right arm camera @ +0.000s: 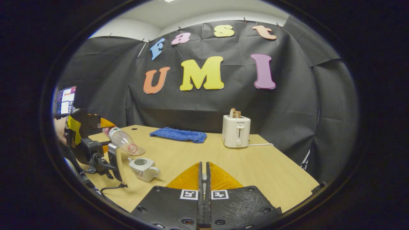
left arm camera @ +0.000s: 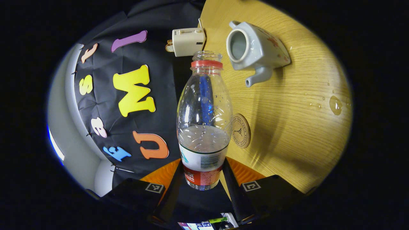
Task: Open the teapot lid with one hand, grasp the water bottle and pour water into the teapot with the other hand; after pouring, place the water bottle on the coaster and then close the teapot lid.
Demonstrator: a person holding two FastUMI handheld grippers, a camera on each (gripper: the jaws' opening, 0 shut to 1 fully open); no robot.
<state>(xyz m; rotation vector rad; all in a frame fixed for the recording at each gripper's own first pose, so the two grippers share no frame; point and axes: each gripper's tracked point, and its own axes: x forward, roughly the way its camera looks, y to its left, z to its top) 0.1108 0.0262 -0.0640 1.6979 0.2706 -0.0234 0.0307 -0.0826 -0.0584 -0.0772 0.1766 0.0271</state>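
The tabletop carries a white toaster and a blue cloth at the back. The left gripper has its jaws squeezed on the water bottle — tipped, cap off, above the open teapot. The coaster lies near. The right gripper is empty — jaws pressed together.

Left gripper view rolled sideways, close; both share teapot.

Bottle base (behind gripper) hidden
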